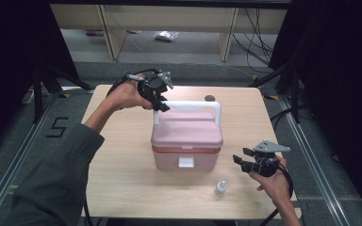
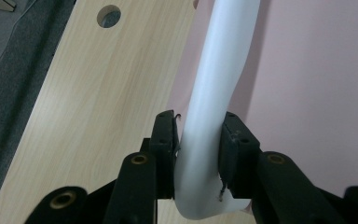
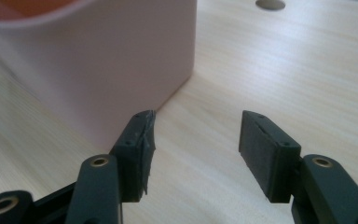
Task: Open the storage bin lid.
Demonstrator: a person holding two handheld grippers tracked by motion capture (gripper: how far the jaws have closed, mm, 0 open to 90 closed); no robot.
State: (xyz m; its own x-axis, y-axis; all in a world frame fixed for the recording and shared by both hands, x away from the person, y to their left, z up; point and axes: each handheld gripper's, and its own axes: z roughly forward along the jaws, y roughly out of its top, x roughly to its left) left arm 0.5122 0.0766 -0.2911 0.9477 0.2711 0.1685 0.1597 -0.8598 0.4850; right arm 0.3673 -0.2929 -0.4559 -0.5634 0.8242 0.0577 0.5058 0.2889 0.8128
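A pink box (image 1: 187,141) with a white latch (image 1: 185,162) stands in the middle of the wooden table (image 1: 122,155), its white handle (image 1: 188,106) raised upright. My left gripper (image 1: 161,104) is shut on the handle's left end; in the left gripper view both pads press the white handle (image 2: 214,93) over the pink lid (image 2: 317,84). My right gripper (image 1: 238,159) hovers open just right of the box, nothing between its jaws. In the right gripper view the gripper (image 3: 196,149) faces the box's pink corner (image 3: 121,65).
A small clear bottle (image 1: 221,188) with a white cap stands near the table's front edge, between the box and my right hand. A round hole (image 1: 209,98) marks the table's far edge. Black stands flank the table.
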